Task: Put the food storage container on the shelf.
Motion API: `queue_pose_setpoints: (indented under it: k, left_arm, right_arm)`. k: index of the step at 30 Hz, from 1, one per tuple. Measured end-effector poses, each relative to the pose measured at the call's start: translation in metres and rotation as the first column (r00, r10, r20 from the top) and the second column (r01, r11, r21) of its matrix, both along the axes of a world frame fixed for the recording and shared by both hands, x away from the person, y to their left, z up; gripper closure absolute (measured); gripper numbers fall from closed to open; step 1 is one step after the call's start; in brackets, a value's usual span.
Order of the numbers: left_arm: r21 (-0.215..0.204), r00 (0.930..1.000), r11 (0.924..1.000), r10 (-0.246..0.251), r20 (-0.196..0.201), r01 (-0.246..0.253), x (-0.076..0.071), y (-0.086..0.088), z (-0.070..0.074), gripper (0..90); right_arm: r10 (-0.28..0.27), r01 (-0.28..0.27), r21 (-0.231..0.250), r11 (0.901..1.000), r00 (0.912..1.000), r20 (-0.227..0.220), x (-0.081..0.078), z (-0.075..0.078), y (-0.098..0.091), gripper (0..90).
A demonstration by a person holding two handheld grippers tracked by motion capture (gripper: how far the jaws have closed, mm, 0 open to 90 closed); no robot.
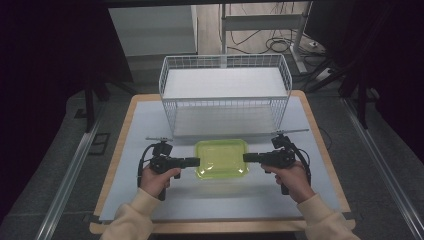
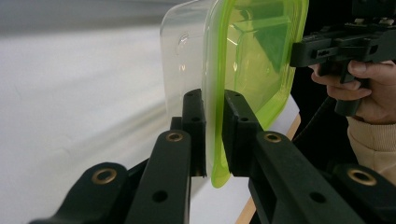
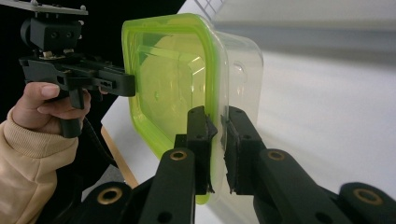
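While the table (image 1: pixel 125 165) lies mostly bare, a wire basket (image 1: pixel 225 95) stands at its far side, seemingly vacant. Near of it sits a clear box with a green lid (image 1: pixel 221 158), each end's rim pinched by the left gripper (image 1: pixel 196 162) and right gripper (image 1: pixel 246 157). Grasping looks done; lifting and any placing remain.

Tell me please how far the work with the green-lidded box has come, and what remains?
Done: both tongs are clamped on the lidded container, the left tongs on one edge of its rim and the right tongs on the opposite edge. In hand: a two-sided hold, with the box on or just above the table. Left, probably: carrying it to the wire basket behind, which holds nothing yet.
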State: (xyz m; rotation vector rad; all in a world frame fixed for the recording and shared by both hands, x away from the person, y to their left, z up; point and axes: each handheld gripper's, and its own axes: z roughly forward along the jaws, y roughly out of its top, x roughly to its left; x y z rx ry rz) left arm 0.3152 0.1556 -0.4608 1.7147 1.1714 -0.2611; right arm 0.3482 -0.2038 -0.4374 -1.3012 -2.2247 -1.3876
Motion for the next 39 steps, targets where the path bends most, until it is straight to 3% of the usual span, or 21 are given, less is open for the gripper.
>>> queue_pose_setpoints:
  k: [17,29,39]
  left_arm:
    - [0.003,0.9992,1.0000,0.005,0.040,-0.005,0.021,0.000,0.043,80.9]
    - [0.007,0.9991,0.9999,0.015,0.039,-0.016,0.034,-0.002,0.073,80.9]
    - [0.008,0.9980,0.9996,0.027,0.057,-0.028,0.044,0.000,0.097,80.9]
  right_arm:
    - [-0.015,0.016,-0.014,0.9998,0.9977,0.065,0.016,0.055,0.003,81.2]
    - [-0.023,0.023,0.008,0.9997,0.9985,0.050,0.030,0.077,0.002,81.2]
    - [-0.028,0.027,0.014,0.9995,0.9969,0.073,0.039,0.101,0.004,81.2]
